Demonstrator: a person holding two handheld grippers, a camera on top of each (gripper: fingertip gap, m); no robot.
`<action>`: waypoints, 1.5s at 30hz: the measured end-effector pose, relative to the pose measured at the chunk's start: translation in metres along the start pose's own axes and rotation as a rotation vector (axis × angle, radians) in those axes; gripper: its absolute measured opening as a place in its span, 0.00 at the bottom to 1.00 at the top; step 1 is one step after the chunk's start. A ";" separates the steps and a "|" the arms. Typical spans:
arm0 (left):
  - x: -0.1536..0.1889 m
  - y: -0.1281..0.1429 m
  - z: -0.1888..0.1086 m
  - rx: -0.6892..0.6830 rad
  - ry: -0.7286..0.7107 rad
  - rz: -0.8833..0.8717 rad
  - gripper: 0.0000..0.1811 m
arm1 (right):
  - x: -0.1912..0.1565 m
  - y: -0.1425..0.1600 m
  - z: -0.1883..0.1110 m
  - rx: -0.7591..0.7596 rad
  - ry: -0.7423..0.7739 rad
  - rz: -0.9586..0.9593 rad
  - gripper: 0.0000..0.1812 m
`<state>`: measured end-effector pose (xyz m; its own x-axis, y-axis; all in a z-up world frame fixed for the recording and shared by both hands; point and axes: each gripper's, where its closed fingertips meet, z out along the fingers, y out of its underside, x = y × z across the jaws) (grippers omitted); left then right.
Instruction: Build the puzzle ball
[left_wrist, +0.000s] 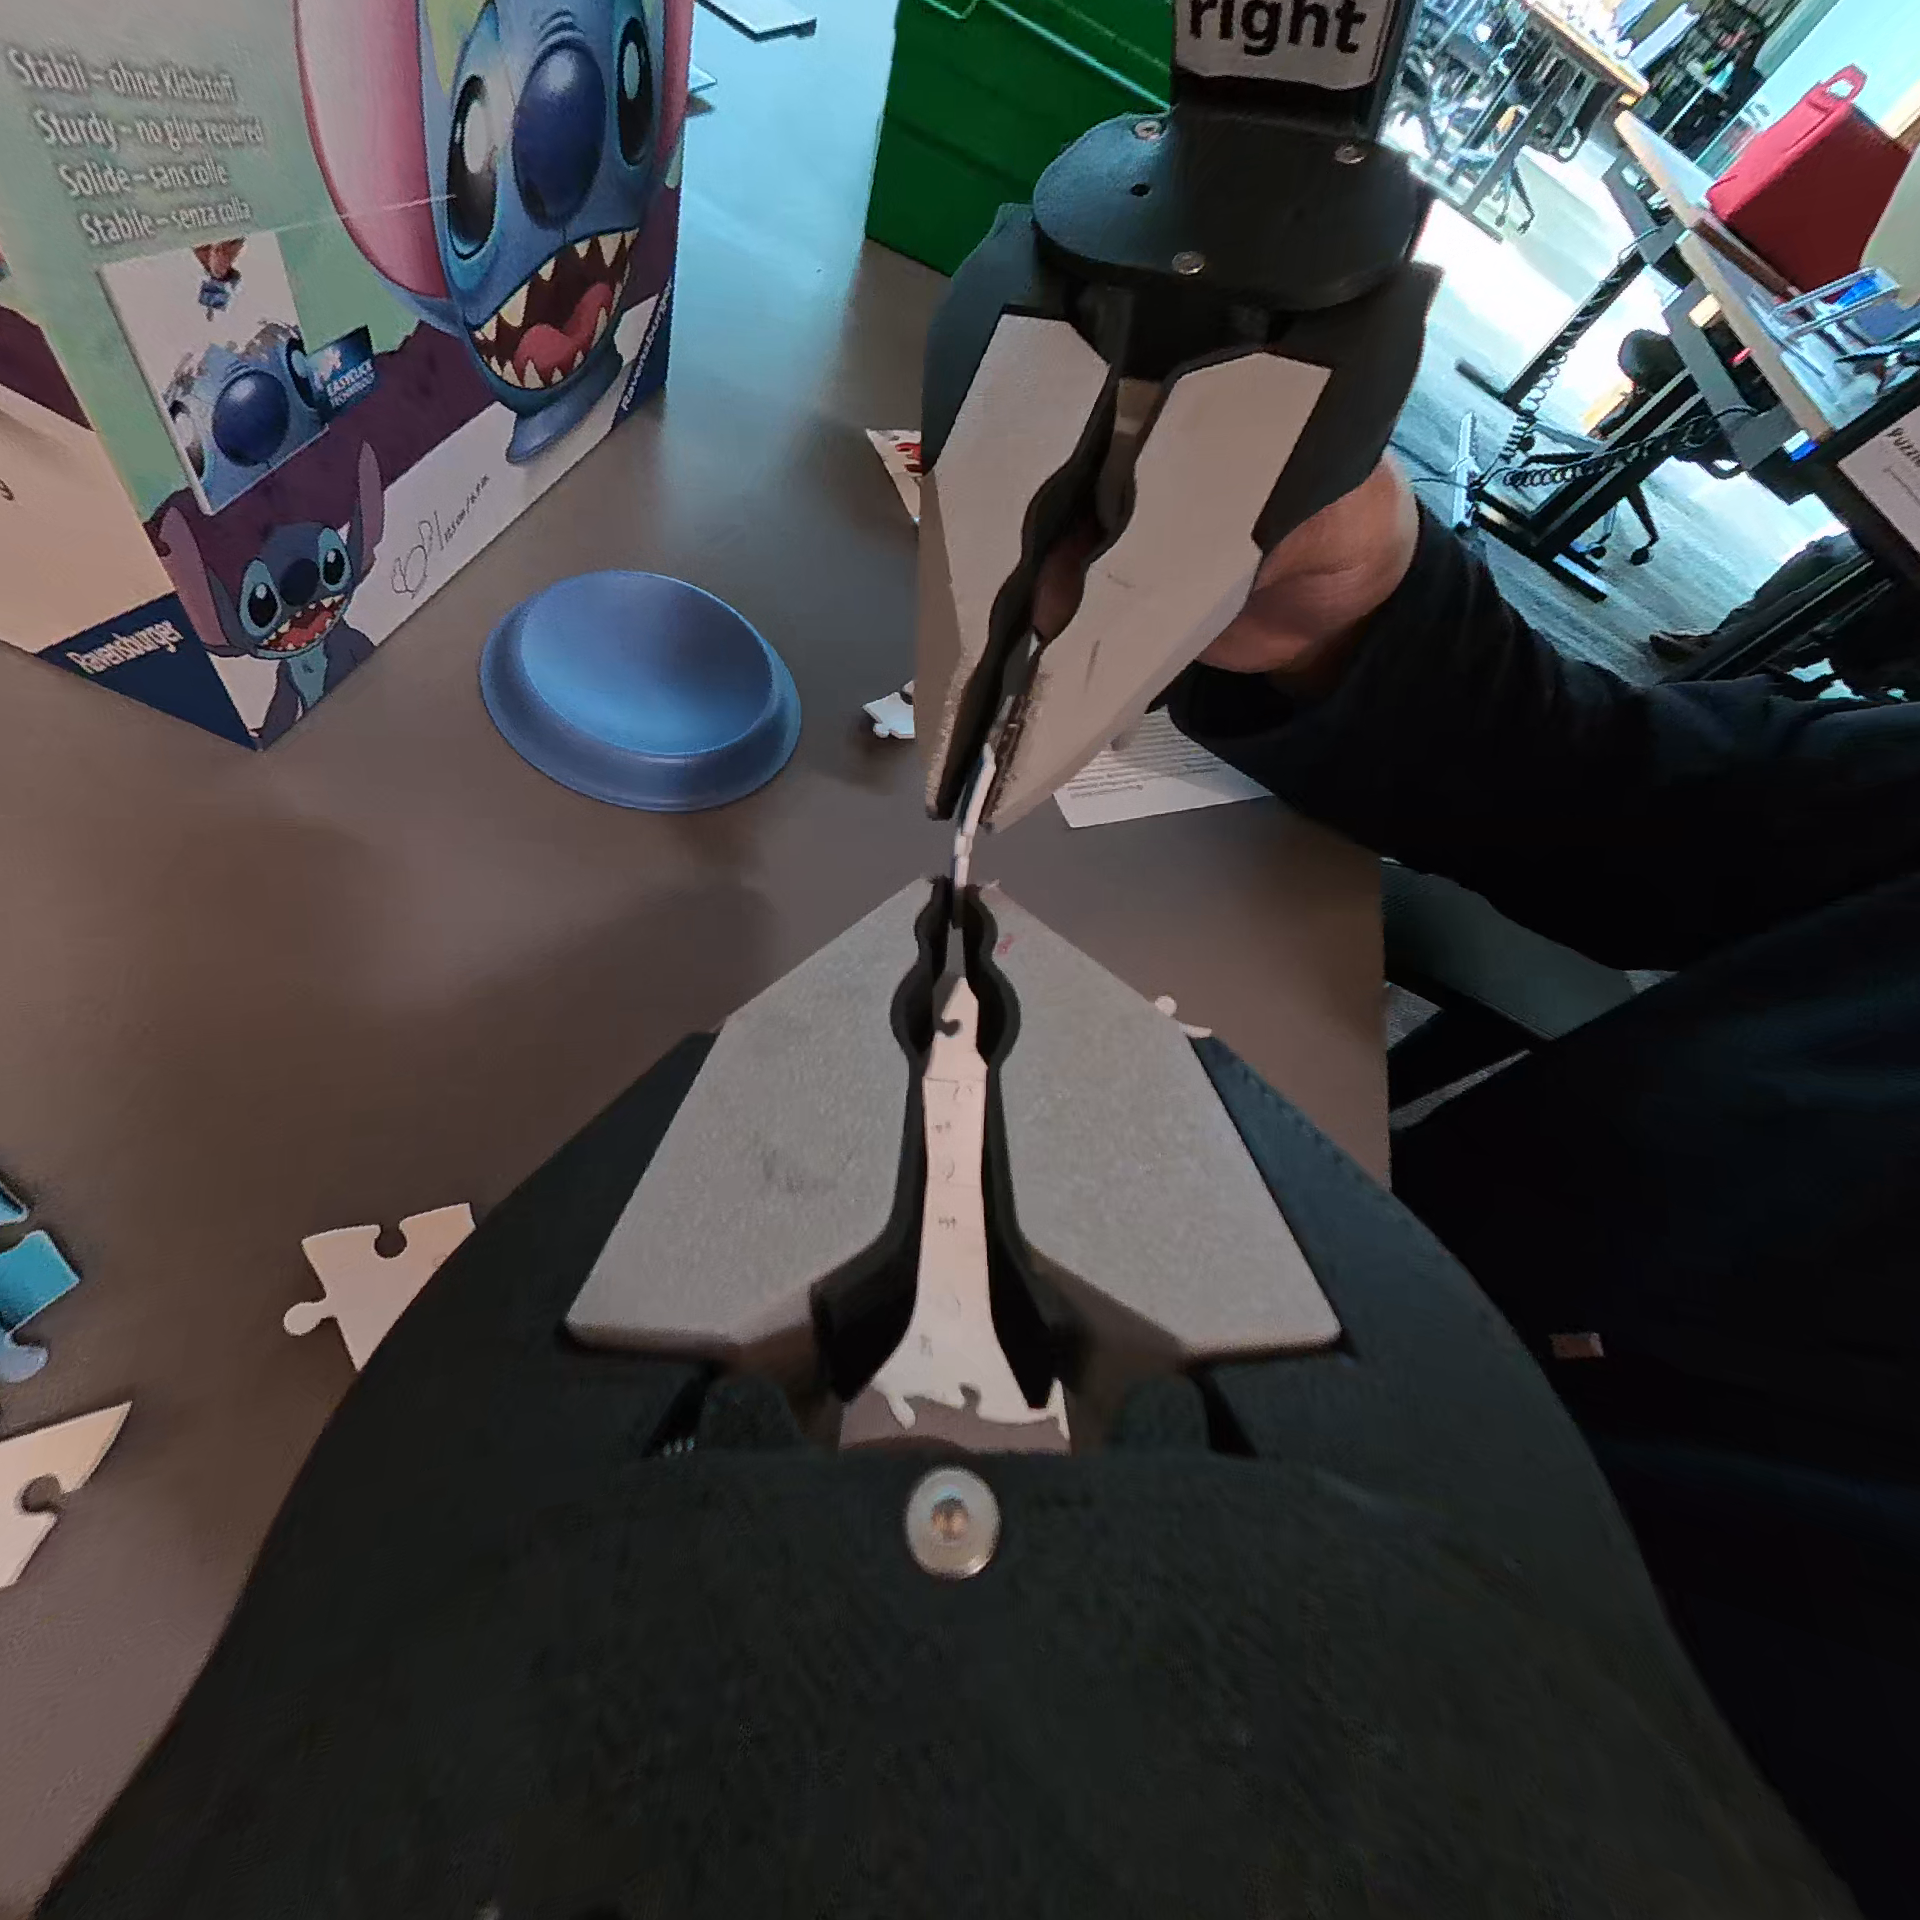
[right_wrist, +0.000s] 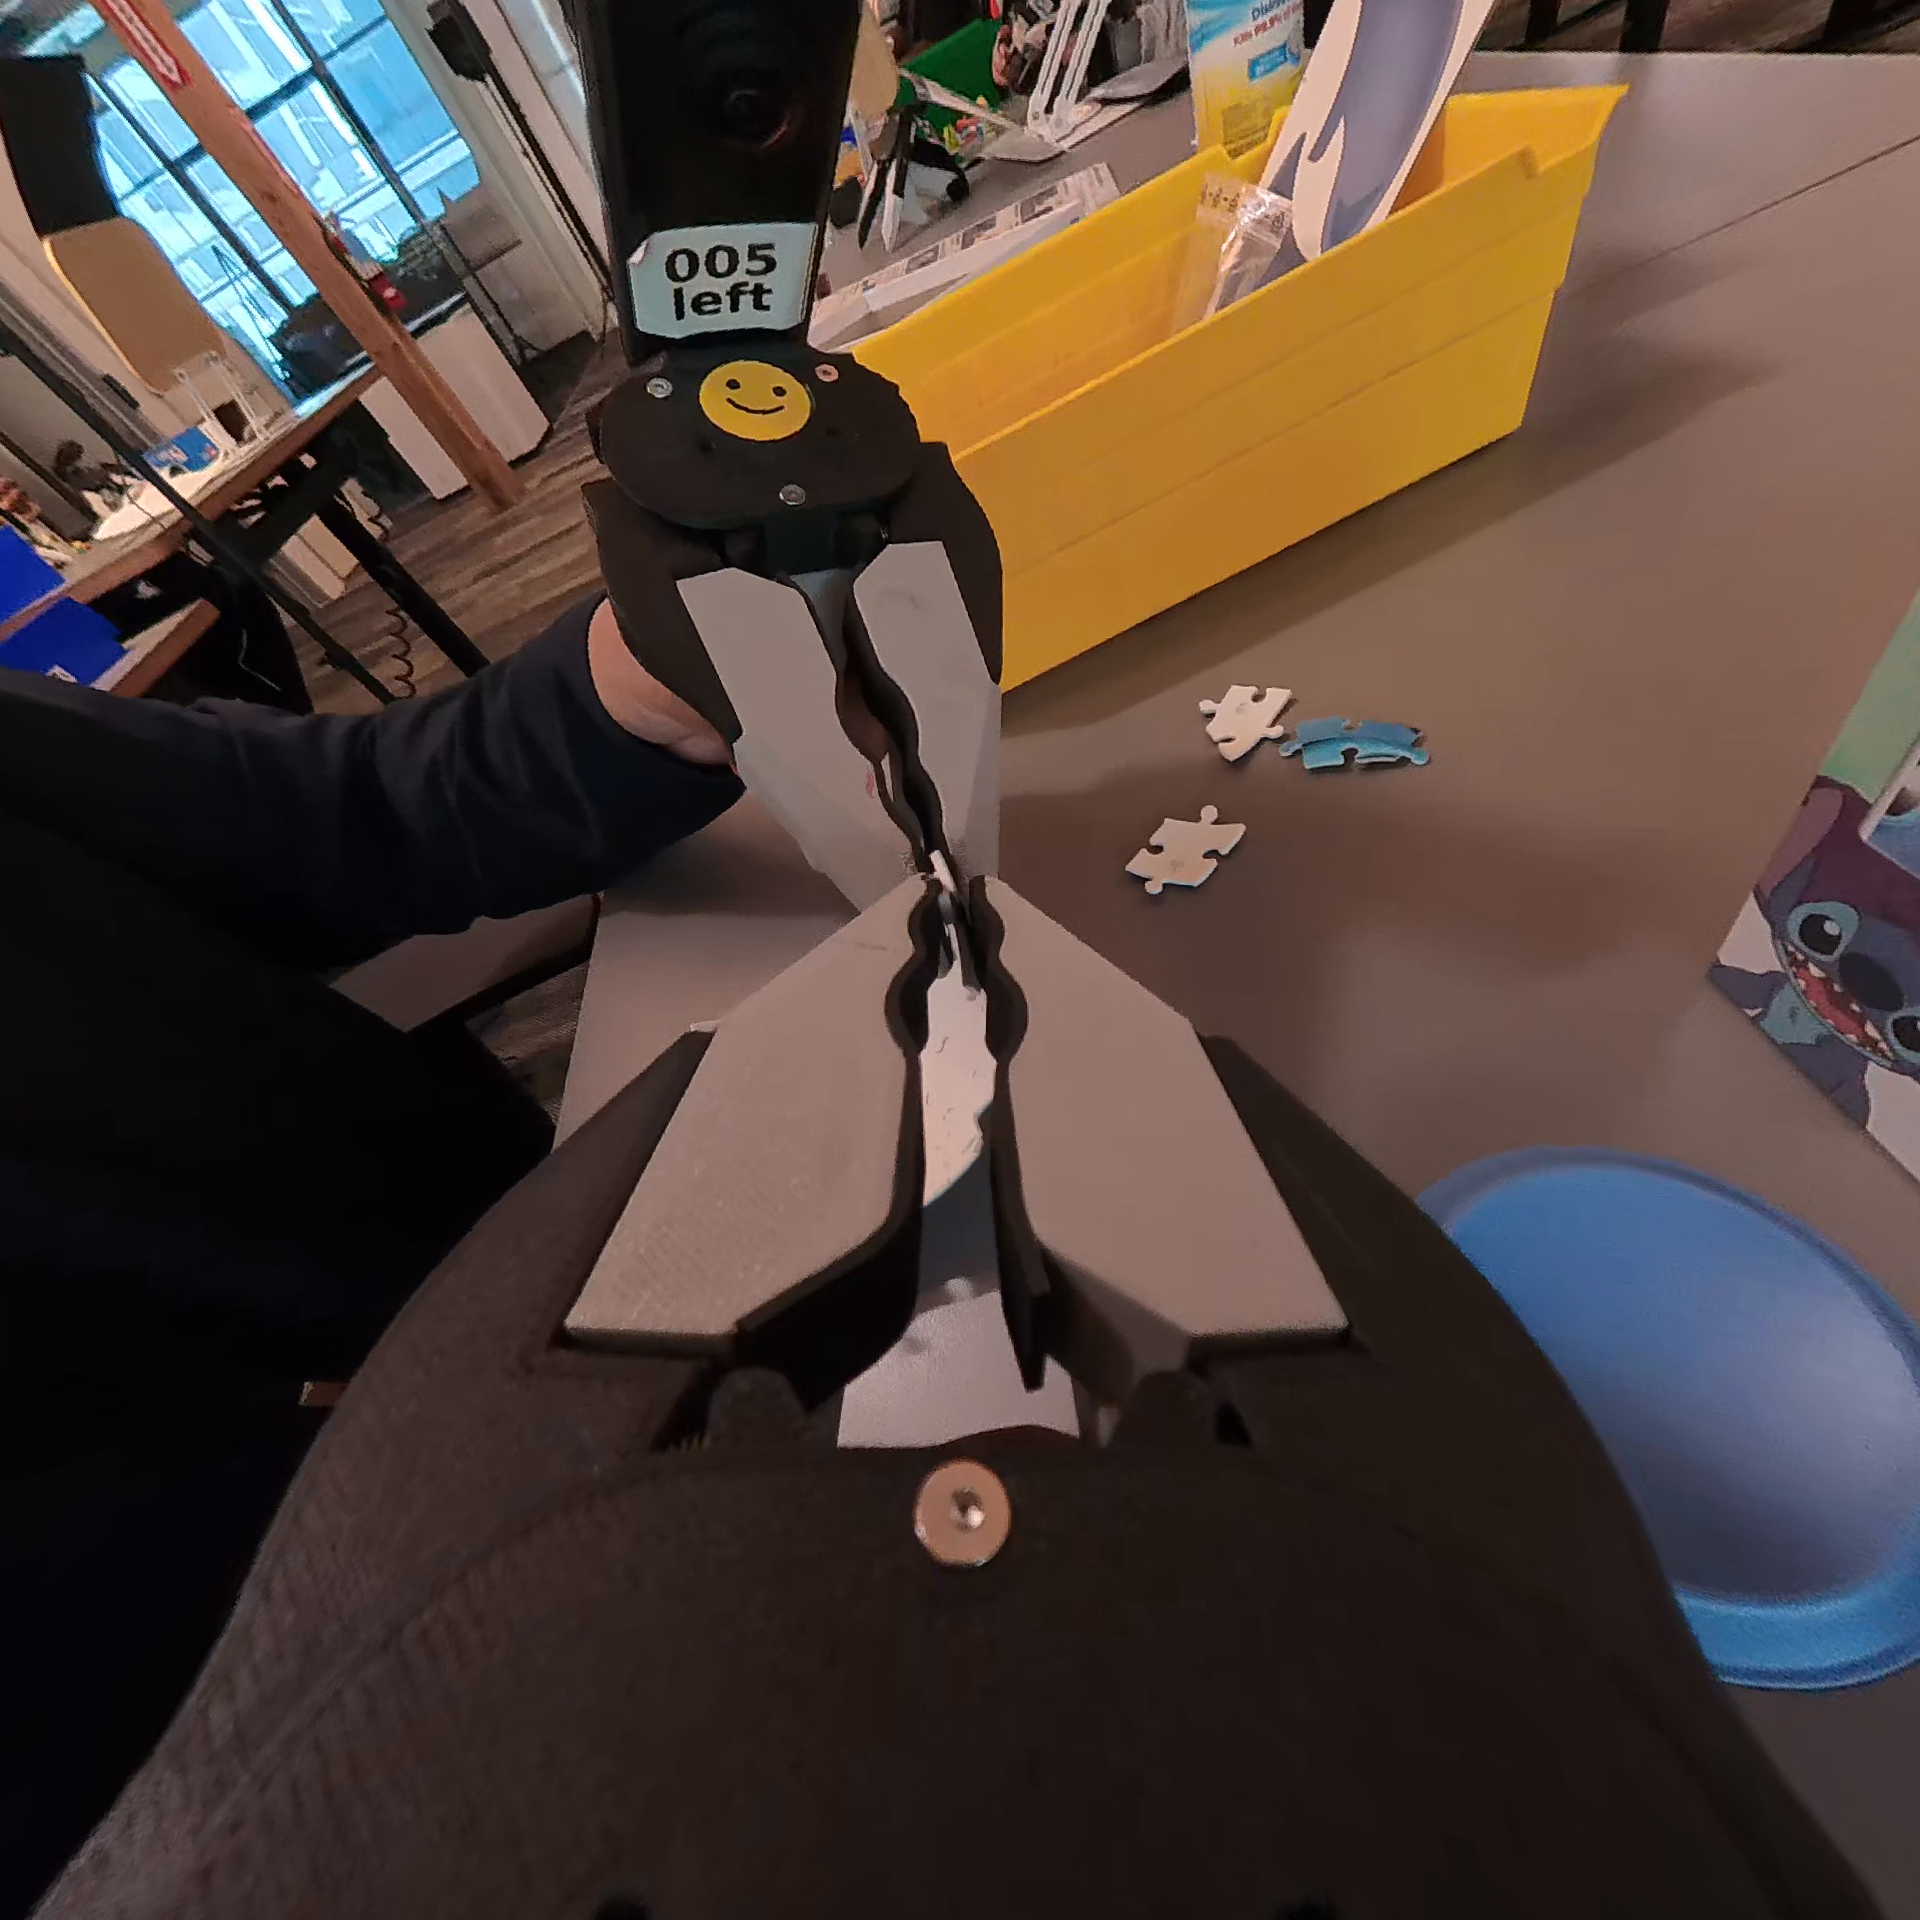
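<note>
1. The two grippers meet tip to tip above the grey table (left_wrist: 312, 987), and each one is held in a hand.
2. The left gripper (left_wrist: 954, 896) is pinched almost closed on a white puzzle piece (left_wrist: 951, 1205) that stands on edge between its fingers.
3. The right gripper (left_wrist: 971, 800) is pinched tight too, on a thin white piece (left_wrist: 961, 847) that sticks out of its tip (I cannot tell if the two pieces touch).
4. More pieces lie flat on the table: a white one (right_wrist: 1184, 850) near the tips, and further off another white one (right_wrist: 1245, 719) just beside a blue one (right_wrist: 1356, 744).
5. A round blue stand (left_wrist: 639, 691) sits on the table beside the puzzle box (left_wrist: 343, 343).
6. A yellow bin (right_wrist: 1247, 457) stands behind the loose pieces.
7. A green bin (left_wrist: 997, 135) is at the far side of the table.
8. A sheet of paper (left_wrist: 1153, 779) lies under the right hand (left_wrist: 1309, 582).
</note>
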<state>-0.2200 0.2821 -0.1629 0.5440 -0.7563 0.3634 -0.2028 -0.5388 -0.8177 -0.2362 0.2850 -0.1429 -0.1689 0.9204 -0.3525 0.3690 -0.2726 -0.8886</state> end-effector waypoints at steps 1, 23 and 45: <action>0.000 0.000 0.000 0.006 0.009 -0.008 0.00 | 0.001 0.000 0.000 0.001 -0.003 0.007 0.01; -0.010 0.080 -0.007 -0.397 0.053 -0.191 0.18 | 0.009 0.047 0.005 -0.482 -0.035 -0.015 0.00; -0.010 0.082 -0.005 -0.392 0.095 -0.202 0.13 | 0.000 0.062 0.015 -0.855 -0.238 0.062 0.00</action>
<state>-0.2458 0.2438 -0.2312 0.5308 -0.6427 0.5524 -0.4033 -0.7648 -0.5024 -0.2272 0.2636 -0.2024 -0.2766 0.8024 -0.5289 0.9239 0.0706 -0.3762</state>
